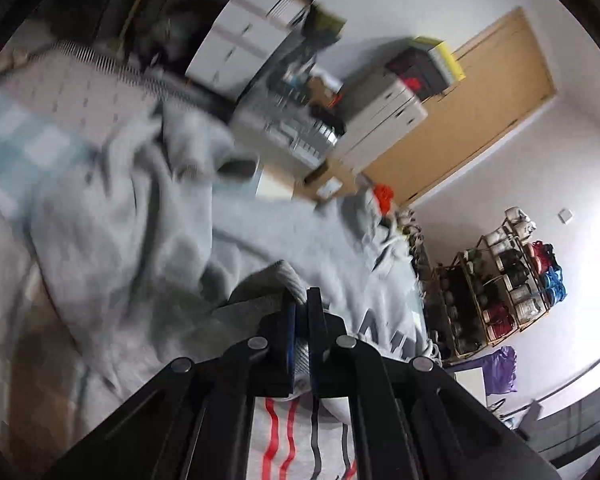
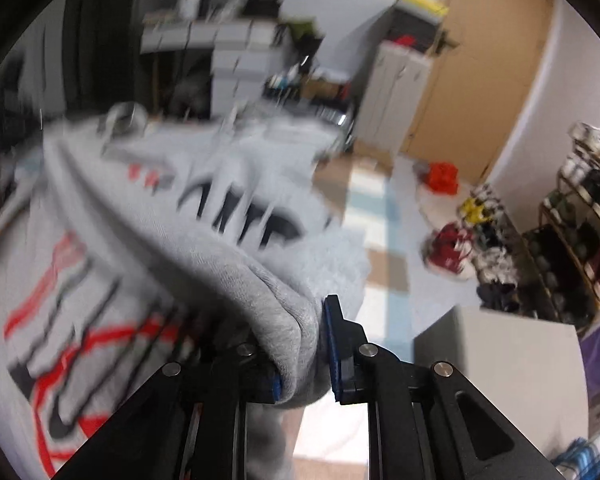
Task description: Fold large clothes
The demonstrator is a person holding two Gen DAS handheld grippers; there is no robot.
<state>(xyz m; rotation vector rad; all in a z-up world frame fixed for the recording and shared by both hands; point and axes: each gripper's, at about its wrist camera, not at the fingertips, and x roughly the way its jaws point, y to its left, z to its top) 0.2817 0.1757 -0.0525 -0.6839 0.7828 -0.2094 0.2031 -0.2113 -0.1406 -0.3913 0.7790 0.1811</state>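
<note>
Right wrist view, blurry grey sweatshirt point(image 2: 148, 240), apparently rumpled, both tongs point(image 2: 304, 344) clamping its folds

You get soft, even daylight in both fisheye views, with white glare right of the jaws; motion blur smears the grey printed cotton sweatshirt point(image 2: 148, 232), and black vignetting curves every edge.

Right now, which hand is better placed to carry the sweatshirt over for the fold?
Probably the right: its tongs clamp a thick bunched fold of the grey sweatshirt, already lifted. The left tongs pinch only a thin edge.
</note>
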